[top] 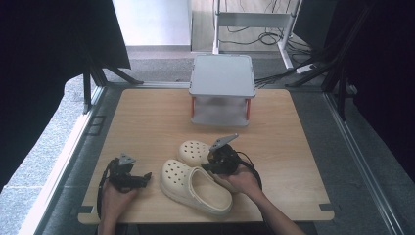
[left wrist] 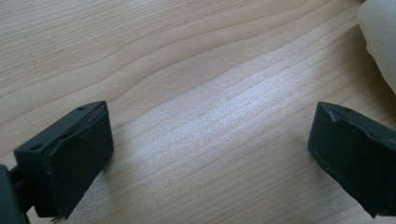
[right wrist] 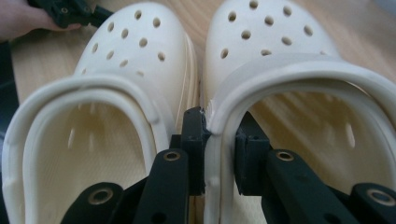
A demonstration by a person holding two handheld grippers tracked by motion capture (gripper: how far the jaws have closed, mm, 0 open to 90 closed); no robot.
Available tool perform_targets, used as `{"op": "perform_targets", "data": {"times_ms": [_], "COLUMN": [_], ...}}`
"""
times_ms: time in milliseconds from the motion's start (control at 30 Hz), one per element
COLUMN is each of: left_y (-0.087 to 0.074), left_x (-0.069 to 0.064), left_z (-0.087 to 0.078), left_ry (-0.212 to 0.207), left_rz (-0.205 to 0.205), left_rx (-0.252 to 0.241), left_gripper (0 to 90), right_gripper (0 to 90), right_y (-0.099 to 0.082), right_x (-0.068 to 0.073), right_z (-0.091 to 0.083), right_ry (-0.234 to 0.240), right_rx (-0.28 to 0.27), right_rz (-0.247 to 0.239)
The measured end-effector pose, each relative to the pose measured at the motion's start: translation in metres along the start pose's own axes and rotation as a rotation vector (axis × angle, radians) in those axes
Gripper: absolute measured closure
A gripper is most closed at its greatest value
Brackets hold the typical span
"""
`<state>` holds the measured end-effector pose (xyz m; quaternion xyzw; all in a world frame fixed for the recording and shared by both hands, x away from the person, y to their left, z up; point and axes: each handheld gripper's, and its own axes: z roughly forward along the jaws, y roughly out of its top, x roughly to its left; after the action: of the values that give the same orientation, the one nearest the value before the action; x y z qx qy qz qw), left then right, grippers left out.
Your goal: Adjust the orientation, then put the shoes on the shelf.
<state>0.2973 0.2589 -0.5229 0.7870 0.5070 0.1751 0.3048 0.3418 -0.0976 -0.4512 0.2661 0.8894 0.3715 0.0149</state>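
Right gripper view is showing my right tool [right wrist: 219, 154] clenching the side wall of one clog [right wrist: 299, 93], one jaw inside the opening and the other outside, squeezed into the narrow gap against the second clog [right wrist: 126, 60]. Both clogs are lying side by side on the worktop [top: 147, 117], touching or nearly so, toes pointing away from that tool. From the high view, the clog I am gripping [top: 193, 149] is sitting farther back, partly hidden behind my right tool [top: 219, 159], and the other one [top: 195, 188] is lying nearer to me.

I am judging these as light foam shoes: soft, springy, a little rubbery, so not slippery and not fragile. The wall is bending slightly under the pads, so a grip there is holding but may let the clog swing or sag when lifted. The thick rim around the opening looks like the stiffest place to take hold, and that is where I am pinching. The toe is too broad and rounded for these jaws.

My left tool [top: 128, 175] is resting released, jaws standing wide apart over bare wood in the left gripper view [left wrist: 210, 140], with the nearer clog's edge [left wrist: 380, 42] just beside it, untouched.
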Motion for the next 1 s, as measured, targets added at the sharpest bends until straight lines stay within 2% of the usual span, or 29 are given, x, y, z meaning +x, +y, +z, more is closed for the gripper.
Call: {"op": "perform_targets", "data": {"times_ms": [33, 167, 267, 300, 333, 433, 500, 567, 700, 767, 867, 900, 967, 1000], "left_y": [0.0, 0.0, 0.0, 0.0, 0.0, 0.0, 0.0, 0.0, 0.0, 0.0, 0.0, 0.0, 0.0, 0.0], "left_x": [0.0, 0.0, 0.0, 0.0, 0.0, 0.0, 0.0, 0.0, 0.0, 0.0, 0.0, 0.0, 0.0, 0.0], "left_z": [0.0, 0.0, 0.0, 0.0, 0.0, 0.0, 0.0, 0.0, 0.0, 0.0, 0.0, 0.0, 0.0, 0.0], "left_ry": [0.0, 0.0, 0.0, 0.0, -0.001, -0.001, -0.001, -0.001, -0.001, -0.001, -0.001, -0.001, 0.0, 0.0], "left_rz": [-0.002, -0.001, -0.001, -0.001, -0.002, -0.002, -0.002, -0.004, -0.002, -0.001, -0.002, -0.002, 0.002, 0.002], "left_rx": [0.0, 0.0, 0.0, 0.0, 0.0, 0.001, 0.001, -0.001, 0.001, 0.001, 0.001, 0.001, 0.001, 0.001], "left_gripper": [0.1, 0.2, 0.2, 0.2, 0.2, 0.2, 0.2, 0.2, 0.2, 0.2, 0.2, 0.2, 0.2, 0.2], "right_gripper": [64.9, 46.5, 38.3, 38.3, 33.0, 25.1, 24.3, 18.8, 15.5, 13.6, 13.8, 13.8, 17.1, 17.3], "right_y": [0.0, 0.004, 0.004, 0.004, 0.004, 0.001, 0.001, 0.0, -0.001, 0.0, -0.001, -0.001, -0.001, -0.001], "right_x": [0.0, -0.002, -0.005, -0.005, -0.006, -0.004, -0.003, 0.002, 0.007, 0.01, 0.013, 0.013, 0.015, 0.015], "right_z": [-0.003, -0.016, -0.028, -0.028, -0.035, -0.042, -0.044, -0.045, -0.04, -0.032, -0.022, -0.022, -0.012, -0.009], "right_ry": [-0.009, -0.037, -0.03, -0.03, -0.019, -0.008, -0.004, 0.015, 0.024, 0.047, 0.055, 0.055, 0.064, 0.064], "right_rx": [-0.003, -0.01, -0.009, -0.009, -0.001, 0.007, 0.009, 0.016, 0.028, 0.042, 0.06, 0.06, 0.059, 0.06], "right_rz": [-0.008, -0.039, -0.05, -0.05, -0.061, -0.091, -0.1, -0.127, -0.154, -0.162, -0.178, -0.178, -0.14, -0.139]}}
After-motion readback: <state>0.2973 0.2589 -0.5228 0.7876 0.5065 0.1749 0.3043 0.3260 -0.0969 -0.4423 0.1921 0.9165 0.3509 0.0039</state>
